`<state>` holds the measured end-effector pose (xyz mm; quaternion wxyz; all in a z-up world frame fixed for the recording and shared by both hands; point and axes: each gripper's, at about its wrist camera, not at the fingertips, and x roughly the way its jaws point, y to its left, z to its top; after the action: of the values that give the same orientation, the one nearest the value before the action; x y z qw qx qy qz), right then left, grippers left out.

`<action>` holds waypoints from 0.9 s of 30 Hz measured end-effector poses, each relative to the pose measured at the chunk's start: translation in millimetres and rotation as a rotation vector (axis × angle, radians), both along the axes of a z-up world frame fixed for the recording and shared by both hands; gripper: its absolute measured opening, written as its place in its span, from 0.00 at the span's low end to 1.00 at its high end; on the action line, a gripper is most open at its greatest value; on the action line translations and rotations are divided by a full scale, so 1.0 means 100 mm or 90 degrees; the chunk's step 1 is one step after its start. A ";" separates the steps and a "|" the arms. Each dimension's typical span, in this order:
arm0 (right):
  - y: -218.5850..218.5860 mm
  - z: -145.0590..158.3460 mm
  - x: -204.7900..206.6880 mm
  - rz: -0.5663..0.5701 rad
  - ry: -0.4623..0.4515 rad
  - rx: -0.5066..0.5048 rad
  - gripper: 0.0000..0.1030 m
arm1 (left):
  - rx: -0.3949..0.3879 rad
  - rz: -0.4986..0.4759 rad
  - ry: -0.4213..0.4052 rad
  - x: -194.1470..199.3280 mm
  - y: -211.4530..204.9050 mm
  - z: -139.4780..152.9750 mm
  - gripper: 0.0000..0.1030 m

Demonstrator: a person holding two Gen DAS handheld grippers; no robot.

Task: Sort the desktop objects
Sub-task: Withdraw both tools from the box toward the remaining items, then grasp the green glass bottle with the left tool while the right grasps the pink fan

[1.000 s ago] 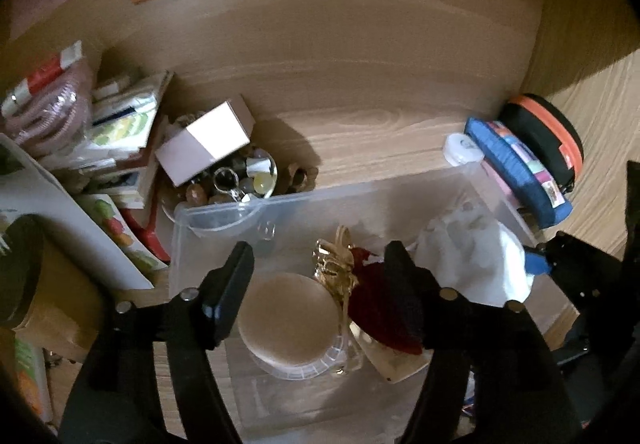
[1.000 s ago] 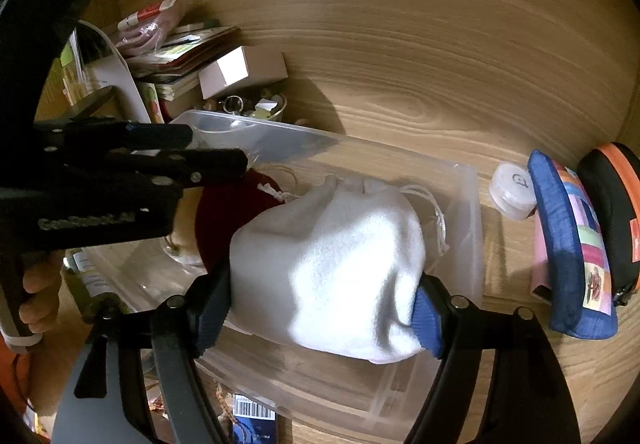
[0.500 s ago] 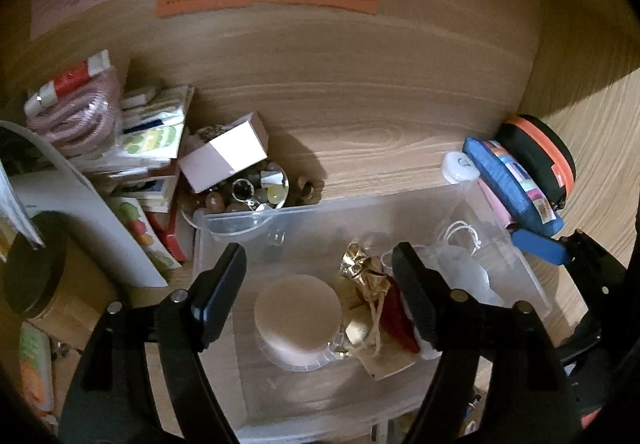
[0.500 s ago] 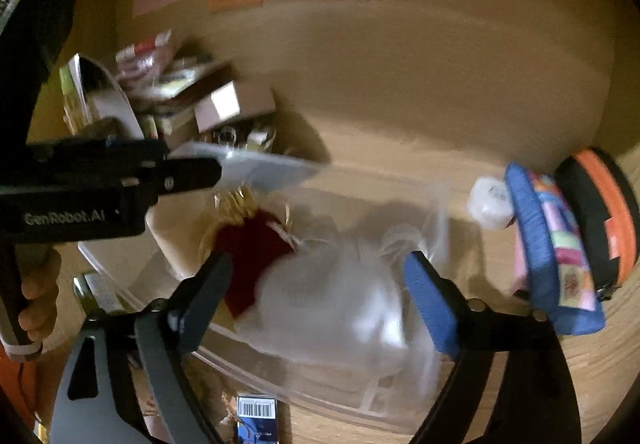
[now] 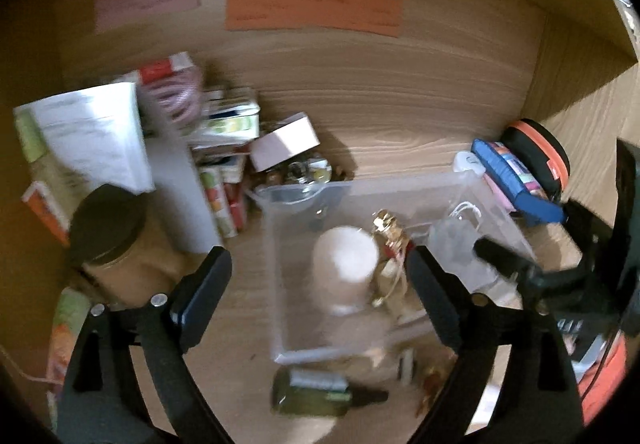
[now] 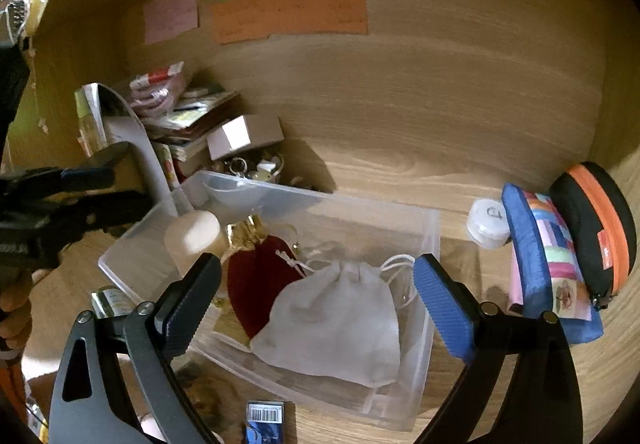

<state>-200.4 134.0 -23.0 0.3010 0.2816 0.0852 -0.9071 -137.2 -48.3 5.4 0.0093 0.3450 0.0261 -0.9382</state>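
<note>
Released, the white drawstring cloth pouch [image 6: 336, 320] lies at the clear plastic bin's [image 6: 434, 228] right edge for sorting; right gripper [image 6: 316, 304] wide, empty; left gripper [image 5: 316, 288] wide too.

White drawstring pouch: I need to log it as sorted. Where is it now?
In the right wrist view, the white drawstring pouch lies inside the clear plastic bin, at its right end, touching the red velvet pouch on its left.

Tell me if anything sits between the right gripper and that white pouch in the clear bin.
Nothing visible does. The right gripper is open right above the white pouch, which lies in the clear bin partly over a red pouch.
</note>
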 end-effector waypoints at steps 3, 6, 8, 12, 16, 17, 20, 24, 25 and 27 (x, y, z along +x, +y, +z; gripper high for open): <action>0.01 0.09 0.05 0.001 -0.009 -0.002 0.93 | -0.004 0.003 0.002 0.18 -0.07 0.00 0.91; 0.06 0.17 0.13 0.020 -0.031 -0.020 0.93 | -0.012 0.003 -0.003 0.29 -0.10 -0.04 0.92; 0.10 0.21 0.21 0.024 -0.032 -0.025 0.93 | -0.022 0.002 -0.012 0.34 -0.11 -0.11 0.92; 0.18 0.25 0.41 0.024 -0.017 -0.011 0.93 | -0.025 -0.003 -0.043 0.41 -0.11 -0.29 0.92; 0.23 0.18 0.63 0.028 -0.011 0.008 0.93 | -0.014 -0.007 -0.057 0.51 -0.11 -0.41 0.92; 0.24 0.15 0.68 0.031 -0.011 0.015 0.93 | -0.012 -0.009 -0.058 0.52 -0.11 -0.43 0.92; 0.24 0.02 0.82 0.045 -0.025 0.036 0.93 | -0.006 -0.016 -0.070 0.56 -0.12 -0.51 0.92; 0.19 -0.21 0.98 0.071 -0.061 0.055 0.93 | -0.003 -0.018 -0.093 0.57 -0.11 -0.65 0.92; 0.18 -0.26 1.01 0.076 -0.069 0.058 0.93 | -0.002 -0.018 -0.096 0.56 -0.11 -0.67 0.92; 0.13 -0.36 1.06 0.089 -0.082 0.066 0.93 | 0.004 -0.018 -0.103 0.55 -0.11 -0.73 0.92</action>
<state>-94.1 147.3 -59.1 0.3536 0.3477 0.1318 -0.8583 -82.6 -59.5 -67.9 -0.0032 0.4202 0.0230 -0.9071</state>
